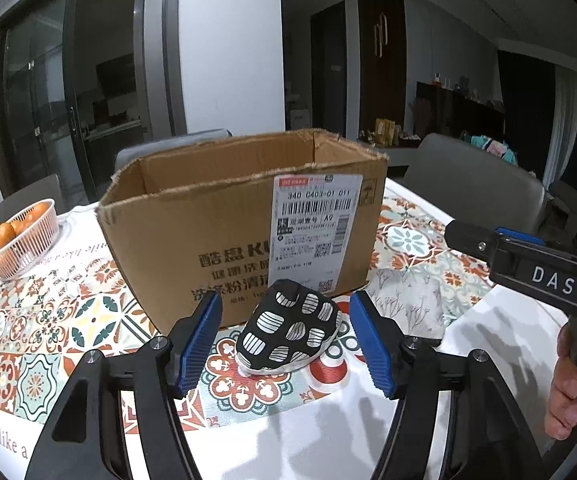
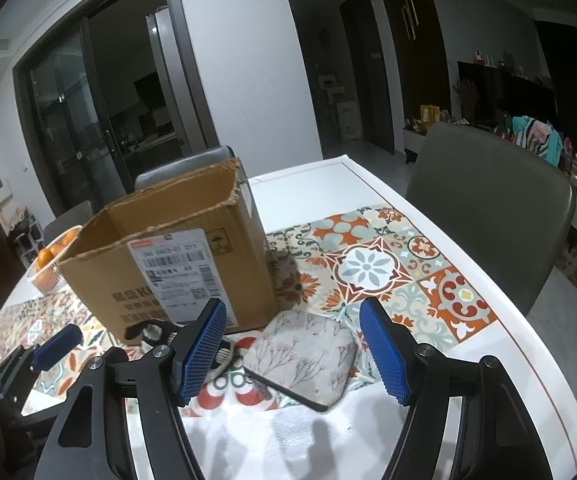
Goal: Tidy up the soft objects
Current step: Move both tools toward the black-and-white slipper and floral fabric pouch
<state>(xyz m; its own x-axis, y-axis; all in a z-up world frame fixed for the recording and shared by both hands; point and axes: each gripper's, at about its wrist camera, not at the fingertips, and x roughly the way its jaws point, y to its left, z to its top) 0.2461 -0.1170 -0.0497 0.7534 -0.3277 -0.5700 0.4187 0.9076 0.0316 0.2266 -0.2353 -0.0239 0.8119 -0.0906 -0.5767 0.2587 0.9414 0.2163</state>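
Both sets of fingers spread wide, gripping nothing: left gripper (image 1: pixel 285 340) straddling black-and-white patterned soft pouch (image 1: pixel 290 328) before open brown cardboard box (image 1: pixel 244 216), right gripper (image 2: pixel 292 350) around grey floral fabric pad (image 2: pixel 306 354) beside it

From your right wrist view the black-and-white pouch (image 2: pixel 224 356) is nearly all hidden behind the left pad, the box (image 2: pixel 176 256) blocks most of the orange basket (image 2: pixel 48 268), its label print (image 2: pixel 180 268) is too blurred to read, and the box's floor stays unseen.
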